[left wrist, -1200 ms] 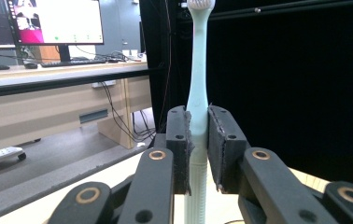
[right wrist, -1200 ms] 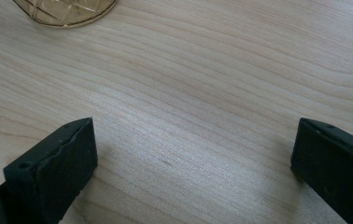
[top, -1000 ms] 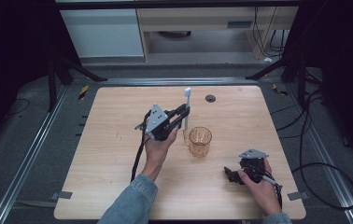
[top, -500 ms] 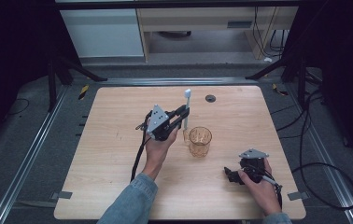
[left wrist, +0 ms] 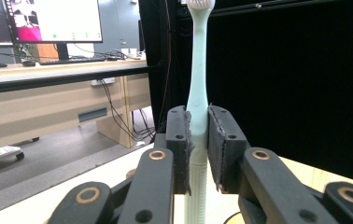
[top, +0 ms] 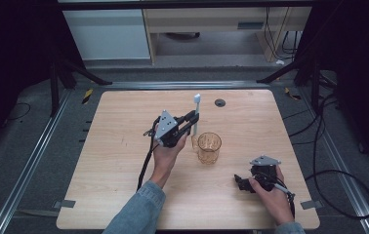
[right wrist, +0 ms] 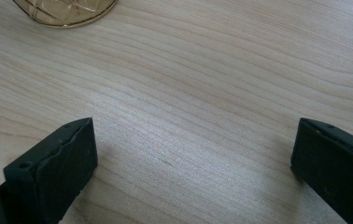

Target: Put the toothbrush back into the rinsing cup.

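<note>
A pale green toothbrush (left wrist: 197,88) stands upright, head up, clamped by its handle between the pads of my left gripper (left wrist: 198,149). From above, the left gripper (top: 192,118) holds the toothbrush (top: 196,113) over the table, just left of an amber glass cup (top: 209,147) that stands upright. My right gripper (top: 241,182) rests low near the table's front right, its jaws wide apart. Bare wood lies between them in the right gripper view (right wrist: 193,154), and the cup's base (right wrist: 65,10) sits at the top left edge.
The wooden table (top: 124,146) has a dark round grommet (top: 220,102) near its far edge. A cable (top: 146,161) trails from the left gripper along the forearm. Beyond the table stand a cabinet and desk, with metal rails on the floor at both sides.
</note>
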`<action>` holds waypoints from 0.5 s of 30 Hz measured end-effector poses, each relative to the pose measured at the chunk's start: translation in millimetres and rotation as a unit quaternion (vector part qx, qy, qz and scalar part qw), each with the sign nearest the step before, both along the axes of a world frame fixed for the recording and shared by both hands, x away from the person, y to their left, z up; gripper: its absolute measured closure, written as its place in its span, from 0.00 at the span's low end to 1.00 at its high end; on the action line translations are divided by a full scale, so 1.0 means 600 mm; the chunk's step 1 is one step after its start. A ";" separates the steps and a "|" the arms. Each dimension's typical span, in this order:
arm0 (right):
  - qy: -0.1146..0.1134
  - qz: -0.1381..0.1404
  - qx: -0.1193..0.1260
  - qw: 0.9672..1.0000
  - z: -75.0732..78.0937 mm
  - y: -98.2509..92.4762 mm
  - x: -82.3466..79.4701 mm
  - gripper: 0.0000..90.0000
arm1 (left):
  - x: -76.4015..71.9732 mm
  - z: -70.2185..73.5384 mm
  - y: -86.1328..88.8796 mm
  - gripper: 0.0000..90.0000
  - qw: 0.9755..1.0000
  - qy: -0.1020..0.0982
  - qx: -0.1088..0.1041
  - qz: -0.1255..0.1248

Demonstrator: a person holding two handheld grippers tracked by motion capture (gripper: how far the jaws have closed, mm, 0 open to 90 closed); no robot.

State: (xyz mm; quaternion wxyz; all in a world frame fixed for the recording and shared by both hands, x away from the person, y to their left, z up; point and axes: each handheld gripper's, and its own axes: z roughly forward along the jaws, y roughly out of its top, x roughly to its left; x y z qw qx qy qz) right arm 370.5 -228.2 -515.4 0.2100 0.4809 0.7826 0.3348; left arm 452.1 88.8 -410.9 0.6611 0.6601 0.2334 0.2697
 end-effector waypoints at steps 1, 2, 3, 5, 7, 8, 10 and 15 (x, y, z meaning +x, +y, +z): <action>0.000 0.000 0.000 1.000 0.000 0.000 0.000 0.01 | 0.000 -0.001 0.000 0.87 1.000 0.001 -0.001 0.000; 0.000 0.000 0.000 1.000 0.000 0.000 0.000 0.01 | 0.001 -0.002 0.001 0.87 1.000 0.001 0.001 0.000; 0.000 0.000 0.000 1.000 0.000 0.000 0.000 0.01 | 0.001 -0.003 0.000 0.87 1.000 0.001 0.000 -0.001; 0.000 0.000 0.000 1.000 0.000 0.000 0.000 0.01 | 0.001 -0.005 0.000 0.87 1.000 0.002 0.000 -0.001; 0.000 0.000 0.000 1.000 0.000 0.000 0.000 0.01 | 0.000 -0.007 0.000 0.87 1.000 0.003 -0.004 -0.002; 0.000 0.000 0.000 1.000 0.000 0.000 0.000 0.01 | -0.001 -0.007 -0.001 0.87 1.000 0.002 -0.002 -0.002; 0.000 0.000 0.000 1.000 0.000 0.000 0.000 0.01 | -0.001 -0.009 -0.003 0.87 1.000 0.002 -0.001 -0.003; 0.000 0.000 -0.001 1.000 0.000 0.000 0.000 0.01 | 0.001 -0.015 -0.007 0.87 1.000 0.002 0.003 -0.002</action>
